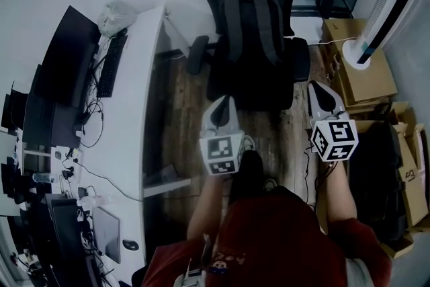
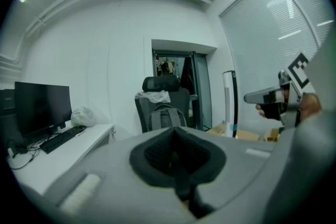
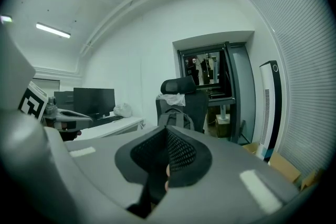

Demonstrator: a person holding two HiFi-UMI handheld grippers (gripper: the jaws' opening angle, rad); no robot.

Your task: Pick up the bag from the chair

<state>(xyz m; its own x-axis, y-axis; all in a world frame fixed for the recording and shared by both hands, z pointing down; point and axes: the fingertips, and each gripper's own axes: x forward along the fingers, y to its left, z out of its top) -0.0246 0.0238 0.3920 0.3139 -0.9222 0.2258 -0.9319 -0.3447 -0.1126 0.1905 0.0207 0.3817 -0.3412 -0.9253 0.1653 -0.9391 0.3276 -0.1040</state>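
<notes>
Head view showed the bag point(image 1: 252, 27) on the chair point(image 1: 269, 94). The left gripper point(image 1: 224, 104) and right gripper point(image 1: 321, 89) were closed, empty, apart from it.

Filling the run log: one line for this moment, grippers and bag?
phase: pre-grasp | left gripper: shut, empty | right gripper: shut, empty | bag: upright on chair, untouched

Matt dark cloth bag point(image 1: 252, 30), smooth white desk point(image 1: 144, 77) — wood-plank floor point(image 1: 181, 111), cardboard boxes point(image 1: 366, 77)

One bag point(image 1: 252, 23), one chair point(image 1: 250, 87), two claws point(image 1: 225, 103) point(image 1: 321, 87), one keyboard point(image 1: 111, 64), one tower fan point(image 1: 384, 10), one white desk point(image 1: 138, 111)
</notes>
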